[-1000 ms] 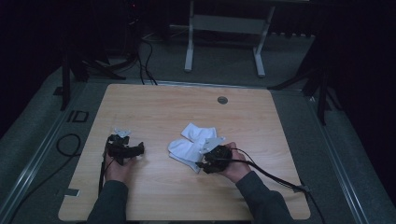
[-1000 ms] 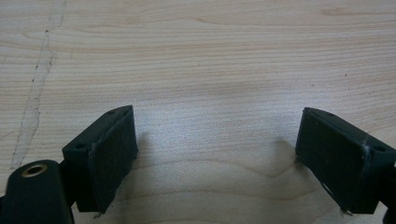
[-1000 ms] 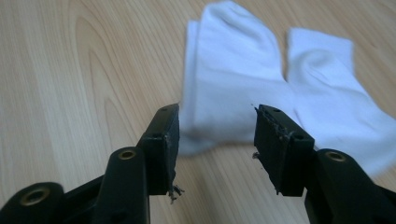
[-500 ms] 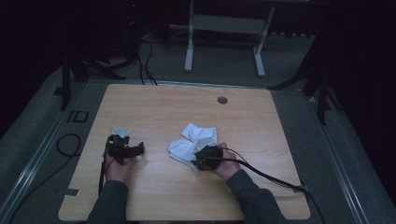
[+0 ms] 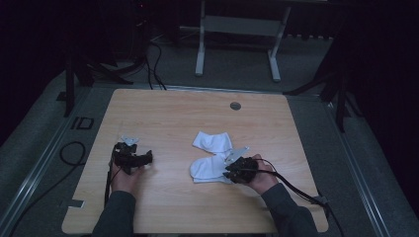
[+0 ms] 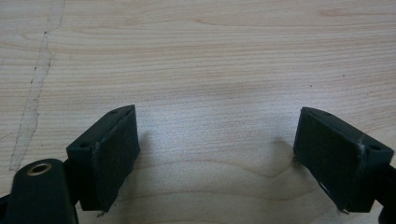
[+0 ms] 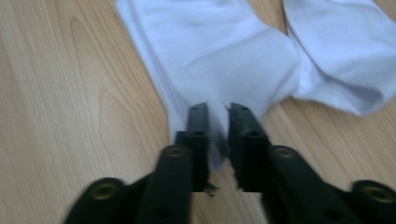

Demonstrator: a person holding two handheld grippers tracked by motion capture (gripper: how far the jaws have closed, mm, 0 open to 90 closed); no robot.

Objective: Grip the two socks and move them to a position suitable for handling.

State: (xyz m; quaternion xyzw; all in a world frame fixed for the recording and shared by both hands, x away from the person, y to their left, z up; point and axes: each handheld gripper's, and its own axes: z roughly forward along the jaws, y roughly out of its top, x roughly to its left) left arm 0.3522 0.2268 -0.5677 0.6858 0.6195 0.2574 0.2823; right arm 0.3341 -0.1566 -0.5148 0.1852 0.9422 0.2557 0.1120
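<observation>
Two white socks lie on the wooden table (image 5: 173, 113). The near sock (image 5: 210, 169) (image 7: 210, 51) lies flat, and my right gripper (image 5: 230, 173) (image 7: 218, 116) is shut on its edge, the cloth pinched between the jaws. The far sock (image 5: 213, 141) (image 7: 345, 56) lies just beyond it, touching it. My left gripper (image 5: 146, 158) (image 6: 217, 154) rests open on bare wood at the table's left, well apart from the socks, with nothing between its pads (image 6: 114, 154).
A round grommet (image 5: 235, 105) sits near the table's far edge. A cable (image 5: 296, 190) trails from the right gripper toward the table's near right corner. Metal frame legs (image 5: 200, 44) stand on the floor behind the table.
The right gripper has drawn the near sock toward the table's front, flattening it out from the crumpled heap. The left gripper has stayed put.
</observation>
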